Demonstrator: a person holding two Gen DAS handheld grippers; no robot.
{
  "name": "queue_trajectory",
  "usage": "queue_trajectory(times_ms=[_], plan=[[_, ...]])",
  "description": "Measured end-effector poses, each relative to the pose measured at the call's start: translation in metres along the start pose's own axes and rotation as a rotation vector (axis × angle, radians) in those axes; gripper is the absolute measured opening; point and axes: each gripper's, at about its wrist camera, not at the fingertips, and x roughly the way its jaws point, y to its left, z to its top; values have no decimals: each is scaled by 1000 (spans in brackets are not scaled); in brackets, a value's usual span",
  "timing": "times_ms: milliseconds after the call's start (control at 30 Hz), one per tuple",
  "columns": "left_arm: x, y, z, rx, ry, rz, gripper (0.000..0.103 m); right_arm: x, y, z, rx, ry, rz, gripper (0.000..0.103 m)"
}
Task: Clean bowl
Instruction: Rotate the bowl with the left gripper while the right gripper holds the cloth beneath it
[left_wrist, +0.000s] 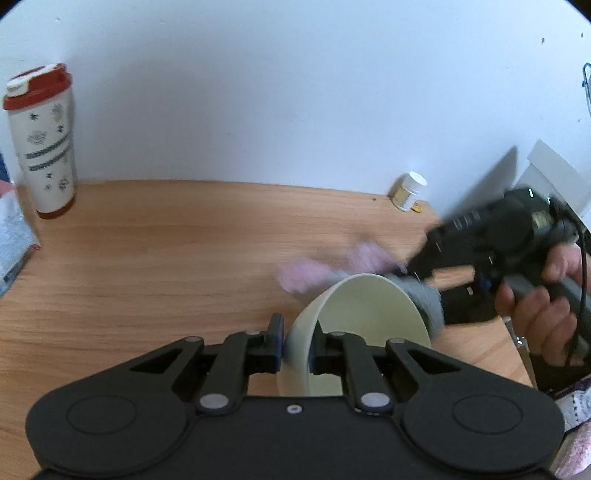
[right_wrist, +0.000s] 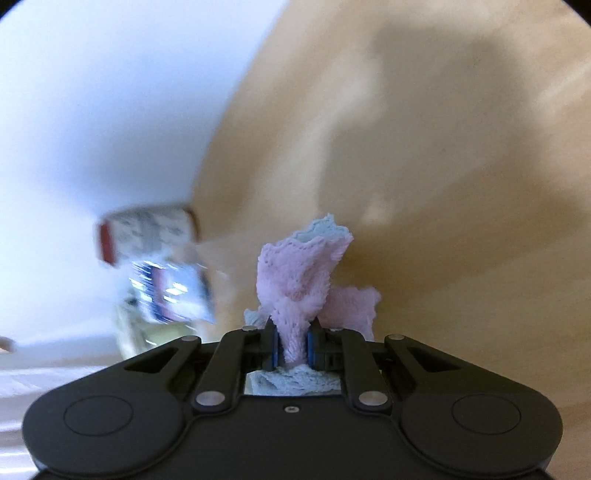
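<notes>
At the far left of my left wrist view, a white travel tumbler (left_wrist: 43, 144) with a red lid stands upright on the wooden table (left_wrist: 166, 251), close to the wall. A crinkly plastic package (left_wrist: 13, 236) lies just in front of it at the left edge. Nearer the middle, my left gripper (left_wrist: 297, 345) is closed on the pale cream bowl (left_wrist: 354, 332), one finger outside the wall and one inside, so the rim is pinched between the blue pads; the bowl is tipped on its side with its opening facing right. Just beyond its far rim is the pink and grey cloth (left_wrist: 325, 269), blurred, reaching from my right gripper (left_wrist: 402, 267), which my hand (left_wrist: 543, 314) holds at the right. A small white-capped jar (left_wrist: 409, 192) sits far right by the wall.

In my right wrist view, the gripper (right_wrist: 291, 349) is nearly closed, squeezing the cloth (right_wrist: 303, 269), which fans out pink ahead of the fingers.
</notes>
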Motion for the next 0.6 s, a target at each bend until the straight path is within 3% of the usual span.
queue_trajectory(times_ms=[133,467,600], plan=[[4,4,0,-82,-1,-15,14,6,24,4,-37,-12,-3,16],[9,17,2,-173,-3,-30,14,-15,-10,-3,8,-15,-20,16],[9,20,8,-206,-11,-46,14,-30,-13,-17,-148,-4,-63,16]])
